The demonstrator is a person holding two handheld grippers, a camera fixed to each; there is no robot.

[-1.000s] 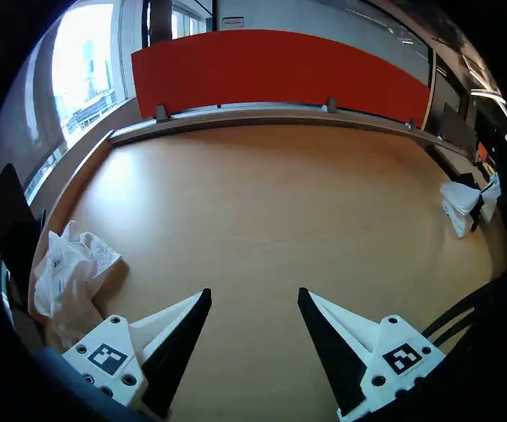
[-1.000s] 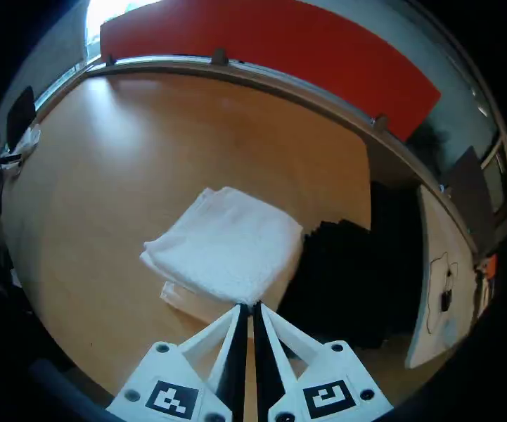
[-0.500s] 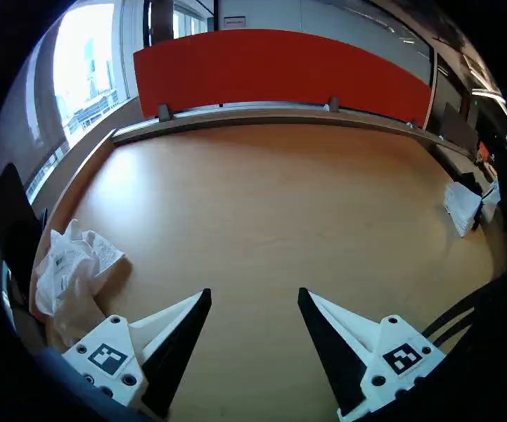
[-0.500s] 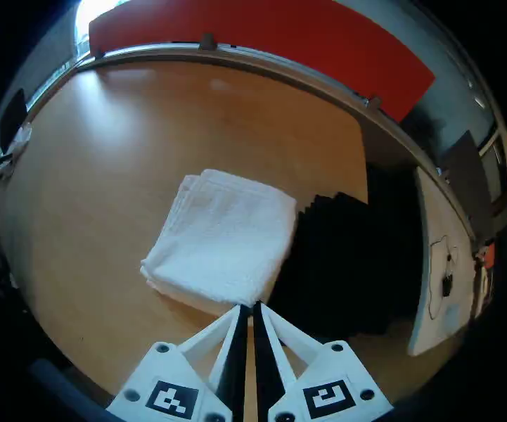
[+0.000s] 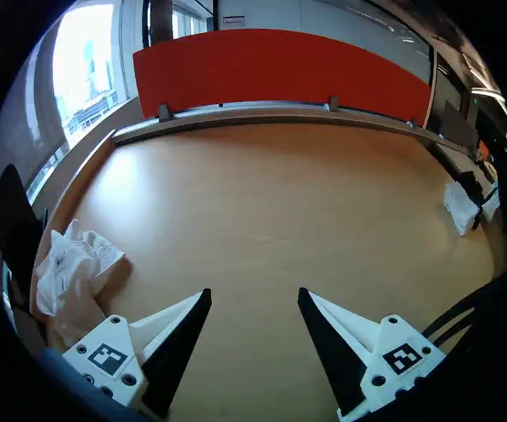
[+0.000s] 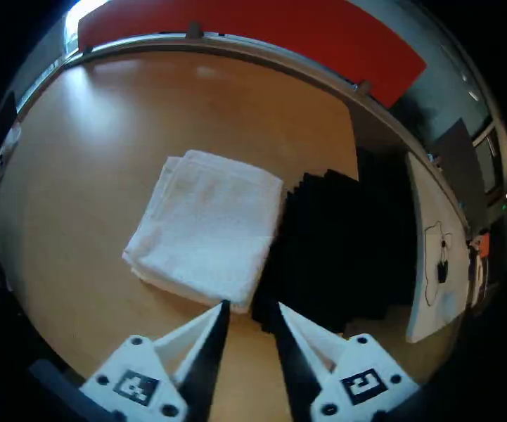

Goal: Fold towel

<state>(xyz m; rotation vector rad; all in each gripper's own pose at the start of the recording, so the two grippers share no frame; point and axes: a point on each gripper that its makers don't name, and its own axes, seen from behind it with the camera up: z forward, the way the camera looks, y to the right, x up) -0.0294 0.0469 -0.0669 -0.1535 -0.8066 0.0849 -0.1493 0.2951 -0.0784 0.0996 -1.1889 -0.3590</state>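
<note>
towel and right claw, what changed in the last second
The right claw opened: its fingers were shut at the towel's near corner and now stand parted, apparently letting it go. The towel settled flat, folded, on the table. The left claw stayed open over the table, and the crumpled bag beside it did not move.

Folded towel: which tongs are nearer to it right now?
Right. The right tongs sit just off the near corner of the folded towel, slightly open; the left tongs are open over the desk, far from it.
</note>
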